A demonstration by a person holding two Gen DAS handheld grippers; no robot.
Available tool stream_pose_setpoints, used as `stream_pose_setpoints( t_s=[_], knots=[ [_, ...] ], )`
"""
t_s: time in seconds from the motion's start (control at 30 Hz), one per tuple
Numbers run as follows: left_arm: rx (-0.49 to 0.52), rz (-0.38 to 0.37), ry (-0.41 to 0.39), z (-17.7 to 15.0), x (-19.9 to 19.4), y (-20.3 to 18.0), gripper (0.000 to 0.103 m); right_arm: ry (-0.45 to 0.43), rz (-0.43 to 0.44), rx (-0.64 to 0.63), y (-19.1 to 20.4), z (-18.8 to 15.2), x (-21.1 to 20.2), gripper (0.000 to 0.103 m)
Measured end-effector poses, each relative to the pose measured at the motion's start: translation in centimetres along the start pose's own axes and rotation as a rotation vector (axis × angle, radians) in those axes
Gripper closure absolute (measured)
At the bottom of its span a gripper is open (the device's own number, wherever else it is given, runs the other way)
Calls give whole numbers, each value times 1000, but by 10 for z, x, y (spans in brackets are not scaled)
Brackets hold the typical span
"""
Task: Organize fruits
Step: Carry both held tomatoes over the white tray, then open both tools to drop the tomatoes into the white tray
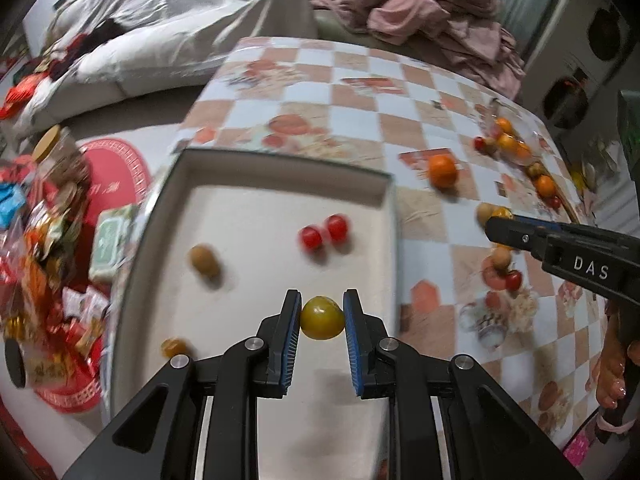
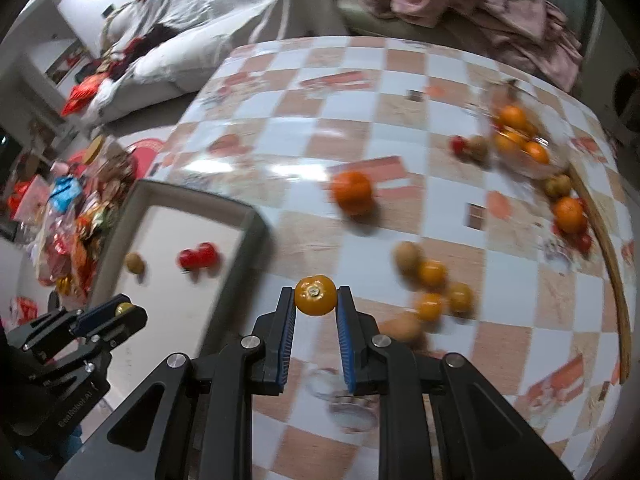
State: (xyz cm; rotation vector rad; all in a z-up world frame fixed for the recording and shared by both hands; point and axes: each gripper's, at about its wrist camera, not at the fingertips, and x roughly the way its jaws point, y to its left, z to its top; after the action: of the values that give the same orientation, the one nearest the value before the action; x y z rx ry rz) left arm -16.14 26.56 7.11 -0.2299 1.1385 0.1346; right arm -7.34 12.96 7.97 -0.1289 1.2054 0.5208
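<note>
My left gripper (image 1: 322, 312) is shut on a small yellow fruit (image 1: 322, 318) and holds it above the white tray (image 1: 384, 208). The tray holds two red cherry tomatoes (image 1: 324, 232), a brown longan (image 1: 205, 261) and a small orange fruit (image 1: 174, 347). My right gripper (image 2: 316, 300) is shut on a small orange kumquat (image 2: 315, 295) above the checkered table, right of the tray (image 2: 256, 224). A mandarin (image 2: 353, 192) and several loose small fruits (image 2: 432, 288) lie on the table. The left gripper also shows in the right wrist view (image 2: 120, 312).
A clear bowl (image 2: 524, 148) with oranges stands at the far right, with more fruit beside it. A small clear glass (image 2: 344, 396) sits under my right gripper. Snack packets (image 1: 48, 260) pile up left of the tray. A sofa with clothes lies behind the table.
</note>
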Motion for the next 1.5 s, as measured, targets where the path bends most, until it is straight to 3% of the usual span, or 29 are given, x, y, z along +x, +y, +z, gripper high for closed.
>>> stream_pose_setpoints(
  t_s=[0.37,0.63,0.97,1.37,1.4,1.43,1.47,1.5],
  knots=[
    [-117,79,36,-47,-11,65,80,71,95,-135,92,-6,31,81],
    [-174,117,68,-67,-3,95,80,133,109,-218,135,-17,59,81],
    [-196,132,109,-70,17,108,80,184,72,-273,152,-21,90,81],
    [-157,157,144,-69,25,102,79,193,47,-292,153,-22,99,80],
    [-154,167,147,-69,25,101,73,196,53,-290,152,-22,99,79],
    [-152,195,150,-68,25,102,49,199,59,-289,153,-21,99,78],
    [-159,203,149,-68,24,103,33,204,72,-285,153,-21,99,74],
    [-169,184,131,-68,21,103,27,208,79,-281,153,-20,98,66]
  ],
)
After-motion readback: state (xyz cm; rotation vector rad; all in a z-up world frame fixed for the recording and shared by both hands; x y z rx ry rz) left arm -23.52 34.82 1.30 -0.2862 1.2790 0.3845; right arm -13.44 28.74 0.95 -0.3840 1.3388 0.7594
